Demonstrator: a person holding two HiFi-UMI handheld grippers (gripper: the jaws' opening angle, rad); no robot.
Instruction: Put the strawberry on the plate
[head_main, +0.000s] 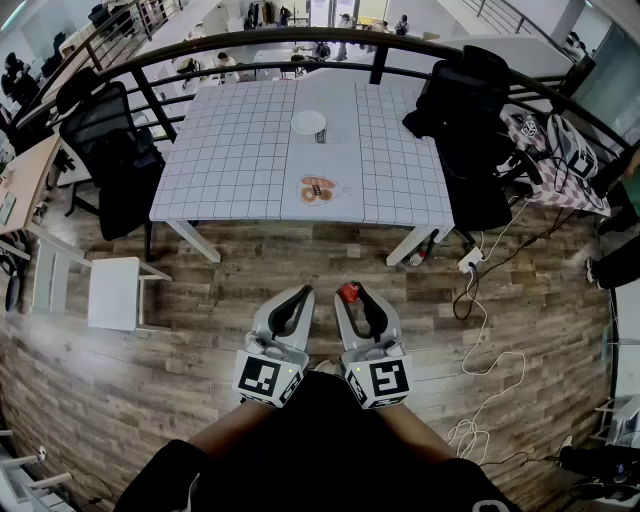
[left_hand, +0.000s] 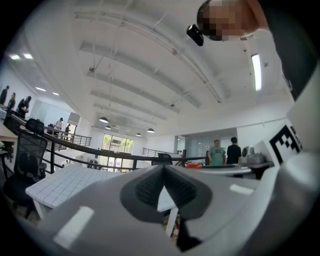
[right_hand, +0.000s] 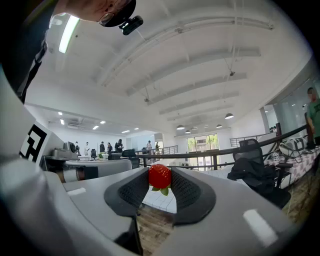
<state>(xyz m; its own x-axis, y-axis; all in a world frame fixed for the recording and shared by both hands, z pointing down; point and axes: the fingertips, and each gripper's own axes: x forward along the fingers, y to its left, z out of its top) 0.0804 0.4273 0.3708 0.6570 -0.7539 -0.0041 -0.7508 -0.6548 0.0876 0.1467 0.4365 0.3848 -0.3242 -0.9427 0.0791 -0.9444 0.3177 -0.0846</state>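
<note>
A red strawberry (right_hand: 160, 176) with green leaves sits pinched between the tips of my right gripper (right_hand: 160, 178), which is shut on it. In the head view the strawberry (head_main: 349, 292) shows at the tip of the right gripper (head_main: 350, 294), held over the wooden floor, well short of the table. My left gripper (head_main: 306, 292) is beside it, shut with nothing in it; its tips (left_hand: 163, 169) meet. A white plate (head_main: 309, 122) rests far back on the white gridded table (head_main: 240, 150), next to a small cup.
A patterned item (head_main: 318, 189) lies near the table's front edge. Black chairs stand at the table's left (head_main: 115, 150) and right (head_main: 470, 120). A white stool (head_main: 112, 292) stands at left, cables and a power strip (head_main: 470, 262) at right. A curved black railing (head_main: 330, 40) runs behind.
</note>
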